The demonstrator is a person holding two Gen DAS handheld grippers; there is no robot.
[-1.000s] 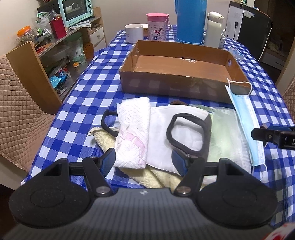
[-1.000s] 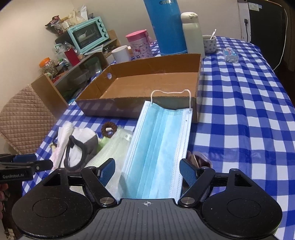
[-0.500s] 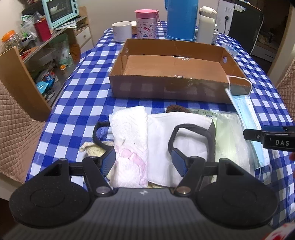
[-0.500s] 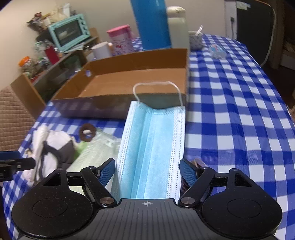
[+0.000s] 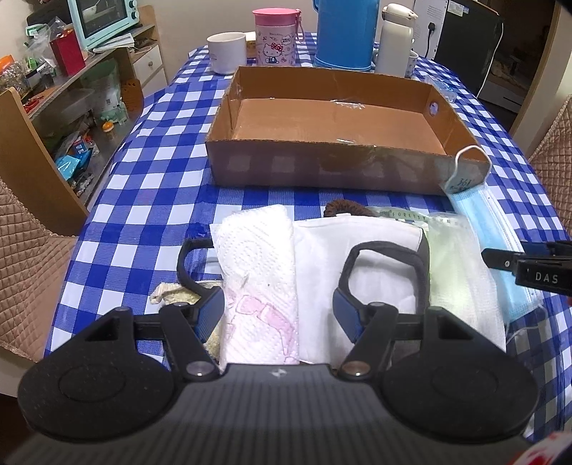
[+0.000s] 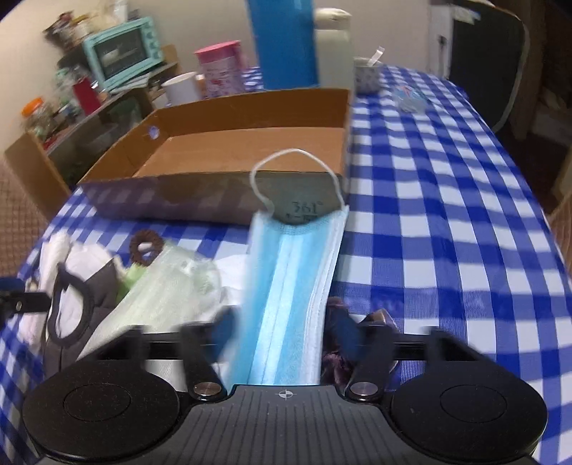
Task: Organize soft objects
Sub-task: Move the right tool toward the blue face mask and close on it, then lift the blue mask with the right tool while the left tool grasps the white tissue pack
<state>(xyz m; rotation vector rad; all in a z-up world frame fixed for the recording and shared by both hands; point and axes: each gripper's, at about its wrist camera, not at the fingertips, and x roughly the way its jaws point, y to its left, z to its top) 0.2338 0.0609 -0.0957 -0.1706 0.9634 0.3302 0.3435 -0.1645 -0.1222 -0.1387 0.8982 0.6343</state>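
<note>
My left gripper (image 5: 277, 311) is open and low over a folded white paper towel (image 5: 257, 257), whose near end lies between its fingers. Beside the towel is a white mask with dark ear loops (image 5: 321, 257), then a wrapped green mask (image 5: 454, 272). A brown hair tie (image 5: 343, 207) lies behind them. My right gripper (image 6: 282, 322) has its jaws closing on a blue face mask (image 6: 293, 272); the pads press its long edges and bunch it. The mask's ear loop rests against the open cardboard box (image 6: 200, 200).
A mug (image 5: 227, 52), a pink cup (image 5: 275, 37), a blue jug (image 5: 345, 34) and a white flask (image 5: 395, 37) stand behind the box. A cluttered shelf and a padded chair are at the left. A dark purple fabric item (image 6: 336, 361) lies by my right finger.
The right jaws have come in against the blue mask, which is now narrower and bunched. The left gripper has moved in lower over the paper towel and stays open.
</note>
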